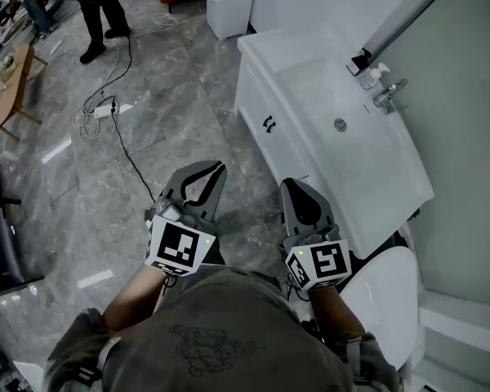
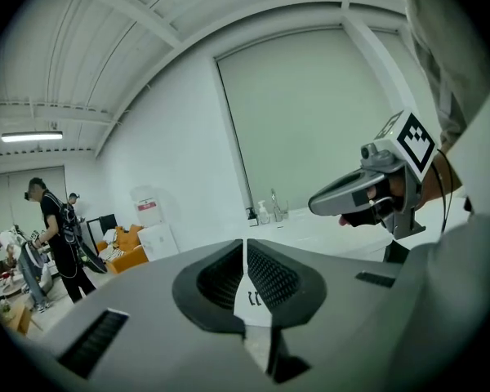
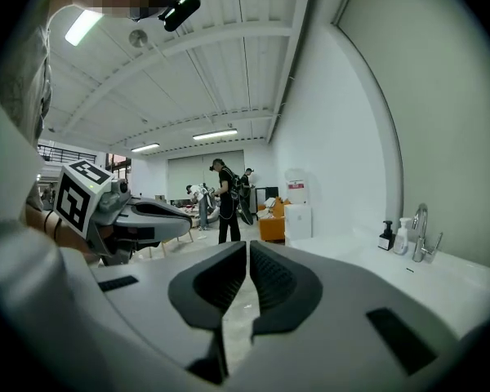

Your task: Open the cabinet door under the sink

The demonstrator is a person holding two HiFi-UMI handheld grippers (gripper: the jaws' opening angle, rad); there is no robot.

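The white cabinet [image 1: 271, 141] under the sink [image 1: 343, 121] stands at the upper right of the head view. Its doors are closed, and a pair of small black handles [image 1: 268, 124] sits on its front. My left gripper [image 1: 219, 168] hangs over the grey floor, short of the cabinet, shut and empty. My right gripper [image 1: 293, 186] is closer to the cabinet's near end, also shut with nothing in it. In the left gripper view the shut jaws [image 2: 245, 247] frame the handles [image 2: 251, 298]. In the right gripper view the gripper [image 3: 248, 247] points along the sink top [image 3: 441, 276].
A white toilet [image 1: 384, 300] stands just right of my right arm. A faucet [image 1: 389, 95] and soap bottles [image 1: 374, 72] sit at the sink's back. A black cable with a power strip [image 1: 106, 109] runs across the floor. People [image 1: 98, 15] and a wooden table [image 1: 12, 84] are far left.
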